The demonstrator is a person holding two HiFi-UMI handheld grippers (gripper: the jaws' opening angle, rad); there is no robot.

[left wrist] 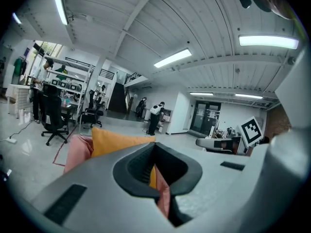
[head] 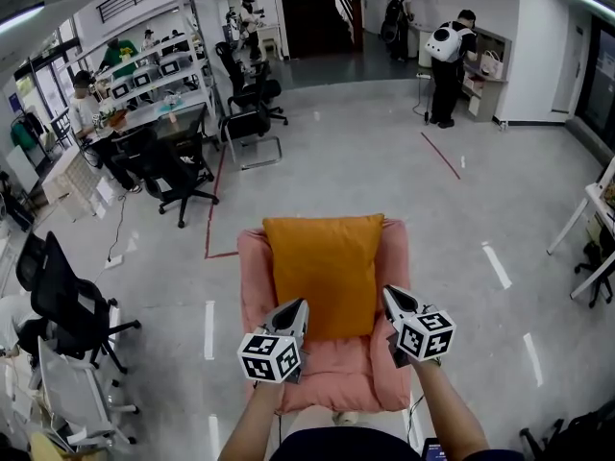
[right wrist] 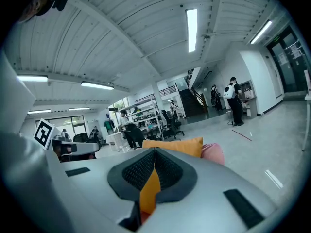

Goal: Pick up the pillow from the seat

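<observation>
While the orange pillow [head: 322,272] sat on the pink armchair [head: 252,277], both grippers flanked it.
The left gripper [head: 297,307] and right gripper [head: 390,296] had jaws pressed together, pinching nothing, one at each near corner, seemingly lining up a two-sided lift.

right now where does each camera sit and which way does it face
Head view: on the person's head, facing down at the orange pillow on the pink seat; forearms, left tongs and right tongs show.
Left gripper view: on left tongs, along its shut jaws.
Right gripper view: on right tongs, likewise.
All share the pillow.
</observation>
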